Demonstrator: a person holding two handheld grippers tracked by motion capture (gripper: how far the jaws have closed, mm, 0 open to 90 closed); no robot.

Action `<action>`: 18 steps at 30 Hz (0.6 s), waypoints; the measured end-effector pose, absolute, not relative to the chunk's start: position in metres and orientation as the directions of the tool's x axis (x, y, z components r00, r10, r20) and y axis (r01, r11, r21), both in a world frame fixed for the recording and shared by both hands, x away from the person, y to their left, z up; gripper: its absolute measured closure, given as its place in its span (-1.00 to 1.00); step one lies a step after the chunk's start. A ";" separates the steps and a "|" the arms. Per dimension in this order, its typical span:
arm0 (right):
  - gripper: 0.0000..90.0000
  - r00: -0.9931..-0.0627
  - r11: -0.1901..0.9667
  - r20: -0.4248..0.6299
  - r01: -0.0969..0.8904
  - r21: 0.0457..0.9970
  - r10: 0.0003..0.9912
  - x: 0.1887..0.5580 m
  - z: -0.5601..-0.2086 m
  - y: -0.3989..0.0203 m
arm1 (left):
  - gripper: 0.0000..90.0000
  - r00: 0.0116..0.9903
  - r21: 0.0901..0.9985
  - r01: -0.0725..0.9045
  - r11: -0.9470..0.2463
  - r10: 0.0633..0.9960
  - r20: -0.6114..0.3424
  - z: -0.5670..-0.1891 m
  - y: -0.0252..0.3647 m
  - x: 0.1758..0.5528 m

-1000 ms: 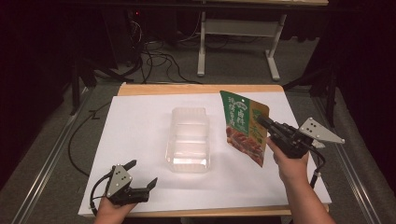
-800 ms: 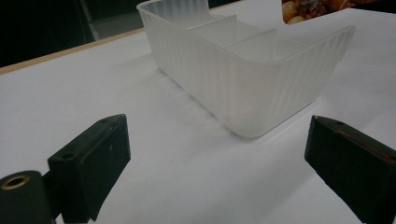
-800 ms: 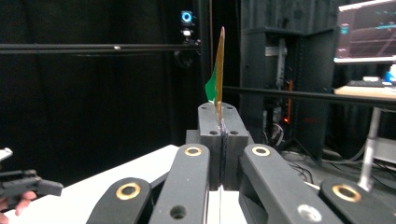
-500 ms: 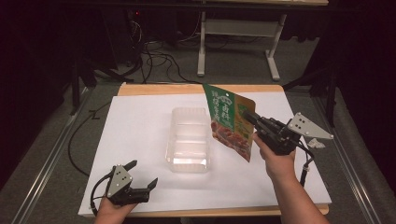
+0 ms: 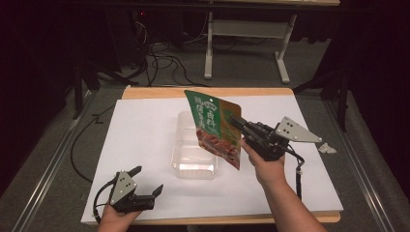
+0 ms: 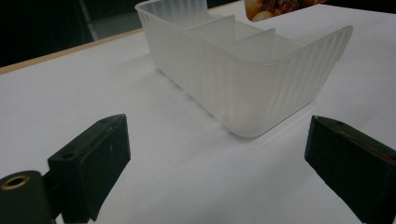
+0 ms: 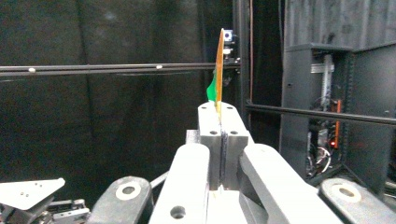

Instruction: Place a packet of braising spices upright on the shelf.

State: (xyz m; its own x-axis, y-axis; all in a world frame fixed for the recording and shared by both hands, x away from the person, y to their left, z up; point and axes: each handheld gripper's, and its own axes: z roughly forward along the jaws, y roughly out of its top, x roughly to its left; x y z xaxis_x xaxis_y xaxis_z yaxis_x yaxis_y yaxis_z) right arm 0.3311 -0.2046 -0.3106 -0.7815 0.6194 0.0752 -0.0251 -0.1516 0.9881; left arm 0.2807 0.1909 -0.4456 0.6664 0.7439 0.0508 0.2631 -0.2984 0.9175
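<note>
High view: right gripper raised, clamping pouch above tray; left gripper rests agape, empty

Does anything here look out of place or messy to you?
Not much. The pouch hangs tilted in the air, clamped in the right gripper above the clear tub, which sits straight. One oddity: a small crumpled white scrap lies off the table's right edge.

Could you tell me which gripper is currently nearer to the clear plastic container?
The right gripper, holding the green pouch over the clear plastic container. The left gripper rests open on the white sheet, short of its near corner.
</note>
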 end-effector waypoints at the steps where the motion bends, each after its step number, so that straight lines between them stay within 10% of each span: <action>1: 1.00 -0.788 -0.149 0.075 -0.021 0.989 0.611 0.332 -0.312 -0.198 | -0.84 0.666 0.918 0.263 -0.298 0.744 0.051 -0.446 0.191 0.281; 18: 1.00 -0.811 -0.136 0.073 -0.008 0.991 0.581 0.345 -0.324 -0.165 | -0.84 0.670 0.919 0.263 -0.293 0.741 0.045 -0.445 0.191 0.280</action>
